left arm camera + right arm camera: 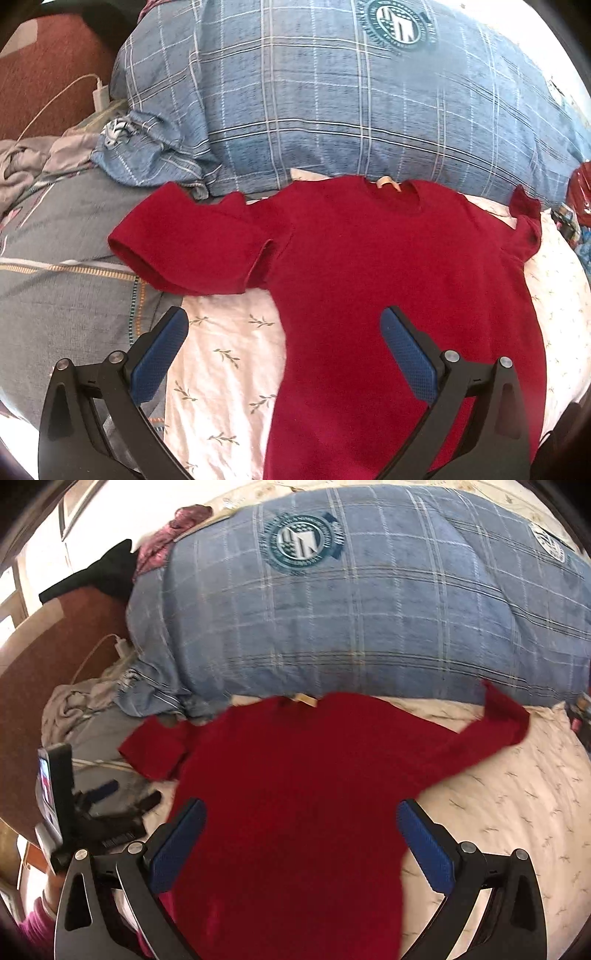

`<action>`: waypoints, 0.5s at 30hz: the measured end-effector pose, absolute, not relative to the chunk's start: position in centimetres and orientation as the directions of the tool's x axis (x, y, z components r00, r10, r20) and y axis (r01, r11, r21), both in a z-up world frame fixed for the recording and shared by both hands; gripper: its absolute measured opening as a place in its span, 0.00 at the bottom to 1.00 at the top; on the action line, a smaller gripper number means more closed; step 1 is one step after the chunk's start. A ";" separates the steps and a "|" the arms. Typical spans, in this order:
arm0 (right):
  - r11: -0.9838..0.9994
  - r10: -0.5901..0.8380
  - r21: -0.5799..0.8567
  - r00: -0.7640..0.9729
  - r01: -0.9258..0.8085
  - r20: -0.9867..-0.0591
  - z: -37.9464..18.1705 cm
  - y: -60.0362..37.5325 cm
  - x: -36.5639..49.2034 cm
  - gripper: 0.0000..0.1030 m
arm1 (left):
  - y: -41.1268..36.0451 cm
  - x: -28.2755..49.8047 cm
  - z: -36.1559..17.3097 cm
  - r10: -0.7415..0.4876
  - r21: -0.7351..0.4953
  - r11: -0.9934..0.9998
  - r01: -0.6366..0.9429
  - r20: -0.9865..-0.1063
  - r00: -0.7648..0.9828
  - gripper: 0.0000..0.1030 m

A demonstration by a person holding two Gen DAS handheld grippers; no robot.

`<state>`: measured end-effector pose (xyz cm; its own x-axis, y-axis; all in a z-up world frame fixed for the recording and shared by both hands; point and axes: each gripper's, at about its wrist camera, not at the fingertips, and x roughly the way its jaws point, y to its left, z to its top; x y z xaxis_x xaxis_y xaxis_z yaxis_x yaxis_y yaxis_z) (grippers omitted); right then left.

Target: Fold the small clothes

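Note:
A small dark red T-shirt [388, 280] lies spread flat on a white leaf-print sheet [225, 354], collar at the far side against a blue plaid quilt. Its left sleeve [184, 243] lies out flat; its right sleeve [495, 720] is twisted and partly turned up. My left gripper [284, 321] hovers open over the shirt's left side edge, nothing between its blue pads. My right gripper [301, 812] is open too, above the shirt's [295, 812] lower body, holding nothing. The left gripper also shows at the left of the right wrist view [122, 797].
A bulky blue plaid quilt [332, 103] lies along the far side of the bed. Grey bedding [62, 266] and crumpled cloth lie to the left, with a white charger and cable [99, 94] by a brown headboard. Red and coloured items [580, 206] sit at the right edge.

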<state>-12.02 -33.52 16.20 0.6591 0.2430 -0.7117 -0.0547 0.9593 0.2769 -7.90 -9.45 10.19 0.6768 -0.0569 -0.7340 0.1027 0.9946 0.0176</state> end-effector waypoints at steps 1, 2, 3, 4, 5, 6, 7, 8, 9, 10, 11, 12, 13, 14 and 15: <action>0.958 0.246 0.280 0.659 -0.056 -0.710 16.3 -33.1 -11.8 1.00 | -9.6 -8.0 10.2 -0.057 0.019 0.995 0.103 -0.732 0.679 1.00; 0.959 0.245 0.279 0.660 -0.056 -0.710 16.2 -32.6 -11.6 1.00 | -9.7 -8.0 10.2 -0.058 0.018 0.994 0.105 -0.732 0.679 1.00; 0.960 0.243 0.274 0.661 -0.059 -0.710 16.1 -32.3 -11.2 1.00 | -9.8 -8.1 10.2 -0.059 0.017 0.994 0.104 -0.732 0.679 1.00; 0.963 0.233 0.264 0.663 -0.055 -0.712 16.0 -31.9 -10.9 1.00 | -9.7 -8.0 10.2 -0.061 0.014 0.994 0.105 -0.733 0.678 1.00; 0.968 0.215 0.246 0.668 -0.049 -0.713 15.8 -31.4 -10.6 1.00 | -9.8 -7.9 10.2 -0.062 0.010 0.995 0.102 -0.734 0.676 1.00; 0.970 0.206 0.238 0.672 -0.045 -0.711 15.6 -31.3 -10.5 1.00 | -9.8 -7.9 10.2 -0.063 0.006 0.995 0.100 -0.734 0.676 1.00; 0.972 0.199 0.233 0.674 -0.041 -0.711 15.5 -31.0 -10.2 1.00 | -9.9 -7.8 10.1 -0.064 0.004 0.995 0.098 -0.736 0.674 1.00; 0.971 0.197 0.236 0.674 -0.035 -0.712 15.2 -30.7 -9.9 1.00 | -9.8 -7.8 10.0 -0.065 0.003 0.995 0.099 -0.737 0.673 1.00; 0.971 0.196 0.238 0.673 -0.030 -0.713 15.1 -30.6 -9.6 1.00 | -9.9 -7.8 9.8 -0.063 0.005 0.995 0.099 -0.738 0.671 1.00; 0.971 0.193 0.238 0.673 -0.027 -0.714 14.9 -30.5 -9.3 1.00 | -10.0 -7.7 9.7 -0.060 0.007 0.995 0.097 -0.739 0.671 1.00; 0.972 0.185 0.233 0.674 -0.019 -0.715 14.9 -30.2 -9.1 1.00 | -10.0 -7.6 9.6 -0.057 0.010 0.995 0.095 -0.740 0.670 1.00; 0.973 0.180 0.228 0.677 -0.018 -0.714 14.8 -30.0 -8.8 0.99 | -10.0 -7.5 9.4 -0.055 0.010 0.996 0.093 -0.741 0.669 1.00; 0.974 0.182 0.227 0.681 -0.023 -0.710 14.7 -30.0 -8.7 0.99 | -9.9 -7.3 9.3 -0.056 0.005 0.996 0.090 -0.743 0.667 1.00; 0.974 0.182 0.223 0.684 -0.029 -0.706 14.6 -29.9 -8.5 0.99 | -9.8 -7.2 9.2 -0.059 0.000 0.996 0.087 -0.745 0.664 1.00; 0.976 0.178 0.218 0.685 -0.029 -0.707 14.4 -29.7 -8.3 0.99 | -9.8 -7.0 9.0 -0.062 -0.006 0.996 0.086 -0.748 0.661 1.00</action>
